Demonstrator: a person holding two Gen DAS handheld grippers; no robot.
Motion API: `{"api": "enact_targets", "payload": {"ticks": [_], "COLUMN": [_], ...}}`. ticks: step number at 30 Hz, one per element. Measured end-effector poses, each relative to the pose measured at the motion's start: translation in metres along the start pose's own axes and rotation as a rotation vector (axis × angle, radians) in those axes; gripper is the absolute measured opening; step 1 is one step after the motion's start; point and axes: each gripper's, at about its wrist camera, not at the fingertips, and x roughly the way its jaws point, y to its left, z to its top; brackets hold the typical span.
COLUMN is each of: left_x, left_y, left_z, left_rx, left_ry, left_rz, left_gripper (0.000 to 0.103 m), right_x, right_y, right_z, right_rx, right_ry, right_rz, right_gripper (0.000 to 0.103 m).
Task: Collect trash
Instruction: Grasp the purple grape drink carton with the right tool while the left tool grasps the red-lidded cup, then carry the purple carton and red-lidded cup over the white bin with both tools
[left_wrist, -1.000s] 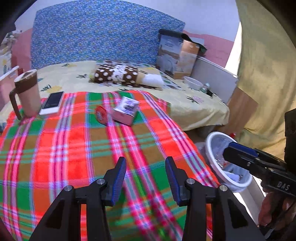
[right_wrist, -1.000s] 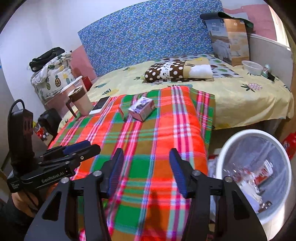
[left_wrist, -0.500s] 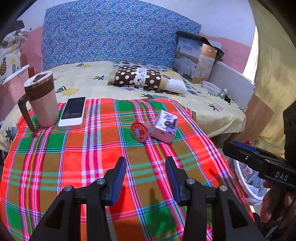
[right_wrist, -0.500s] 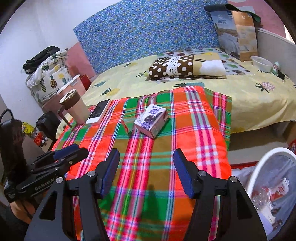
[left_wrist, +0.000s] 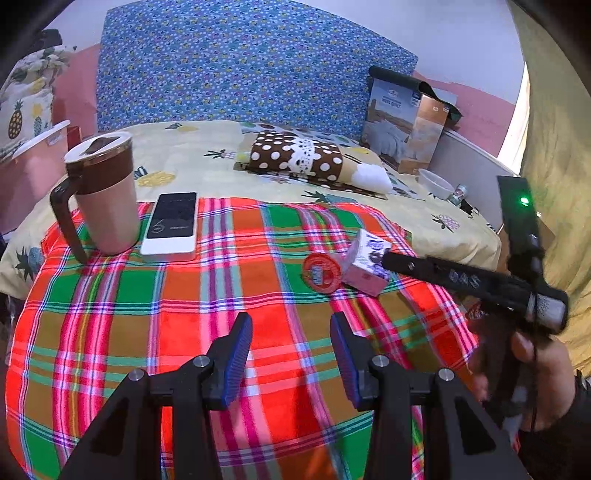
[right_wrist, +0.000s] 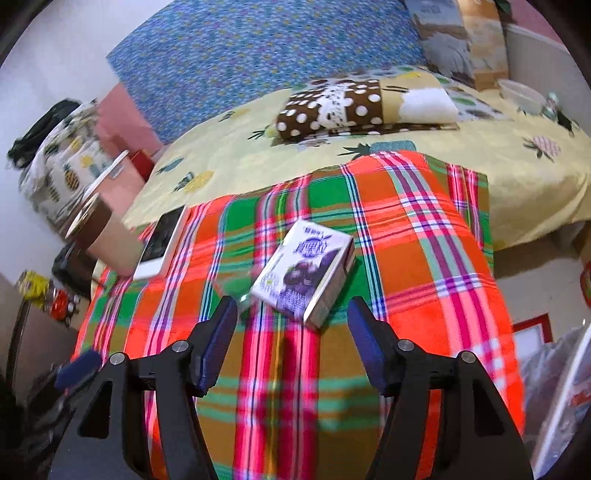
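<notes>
A purple-and-white drink carton (right_wrist: 304, 271) lies on the plaid blanket (right_wrist: 424, 258), just beyond my open right gripper (right_wrist: 291, 334), between the lines of its fingers. In the left wrist view the carton (left_wrist: 365, 264) lies beside a round red lid (left_wrist: 321, 274), with the right gripper's fingers (left_wrist: 410, 265) reaching it from the right. My left gripper (left_wrist: 290, 350) is open and empty, over the blanket (left_wrist: 147, 314) short of the lid. The white trash bin with a plastic liner (right_wrist: 557, 387) shows at the right edge.
A brown-and-pink mug (left_wrist: 101, 199) and a phone (left_wrist: 171, 223) sit at the blanket's far left. A polka-dot pillow (left_wrist: 299, 158), a printed box (left_wrist: 406, 122) and a white bowl (left_wrist: 436, 182) lie further back on the yellow bed.
Both grippers swung left, away from the bin and toward the bed. The right gripper closed in on the carton until it lies just ahead of the fingers. Both stayed open.
</notes>
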Motion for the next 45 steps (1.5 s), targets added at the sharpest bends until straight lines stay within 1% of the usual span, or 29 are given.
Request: {"api": "enact_targets", "payload": {"ticks": [2,4,7,11,13,16,17,18,23,28,29,31,32,33,35,38,43,44,45], "left_x": [0.0,0.001,0.003,0.011,0.014,0.019,0.022,0.024,0.038,0.064,0.071,0.083,0.089,0.094,0.106,0.123,0.143,0.145,0.146], "left_y": [0.008,0.015,0.024,0.031,0.029,0.025,0.023,0.02,0.0,-0.023,-0.027,-0.036,-0.039,-0.043,-0.049,-0.053,-0.057,-0.058,-0.058], "left_z": [0.0,0.002,0.003,0.005,0.006,0.008,0.01,0.011,0.016,0.024,0.025,0.029,0.03,0.031,0.034,0.035,0.034,0.033,0.032], "left_rx": [-0.004,-0.014,-0.027,-0.041,-0.038,-0.027,-0.024,-0.02,0.011,0.07,0.076,0.083,0.086,0.09,0.103,0.105,0.103,0.1,0.099], "left_ry": [-0.001,-0.002,-0.003,0.008,0.013,0.017,0.018,0.02,0.031,0.053,0.056,0.06,0.062,0.064,0.074,0.09,0.12,0.124,0.127], "left_rz": [0.007,0.013,0.021,0.022,0.021,0.016,0.013,0.009,-0.024,-0.067,-0.07,-0.093,-0.101,-0.105,-0.11,-0.086,-0.078,-0.082,-0.085], "left_gripper": [0.044,0.044,0.044,0.044,0.044,0.044,0.044,0.044,0.044,0.044,0.045,0.052,0.057,0.059,0.059,0.059,0.059,0.057,0.047], "right_x": [0.008,0.014,0.026,0.039,0.041,0.036,0.032,0.027,0.005,-0.012,-0.016,-0.023,-0.027,-0.029,-0.033,-0.035,-0.037,-0.038,-0.038], "right_y": [0.005,0.008,0.011,0.008,0.002,-0.007,-0.009,-0.01,-0.022,-0.042,-0.046,-0.051,-0.055,-0.058,-0.064,-0.07,-0.075,-0.076,-0.078], "right_z": [0.005,0.008,0.013,0.013,0.009,0.01,0.011,0.01,0.002,-0.009,-0.012,-0.016,-0.018,-0.019,-0.021,-0.023,-0.024,-0.025,-0.024], "right_rx": [0.014,0.023,0.028,0.023,0.023,0.031,0.022,0.014,-0.015,-0.01,-0.009,-0.009,-0.005,0.001,0.011,0.018,0.016,0.014,0.011], "right_ry": [-0.004,-0.01,-0.013,0.014,0.034,0.028,0.024,0.017,0.016,0.031,0.034,0.03,0.028,0.028,0.027,0.026,0.021,0.019,0.018], "right_rz": [-0.009,-0.014,-0.048,-0.105,-0.122,-0.119,-0.121,-0.118,-0.092,-0.049,-0.036,-0.03,-0.024,-0.018,-0.012,0.0,0.015,0.017,0.019], "right_gripper": [0.072,0.072,0.072,0.072,0.072,0.072,0.07,0.066,0.066,0.066,0.066,0.066,0.066,0.066,0.066,0.066,0.066,0.066,0.066]}}
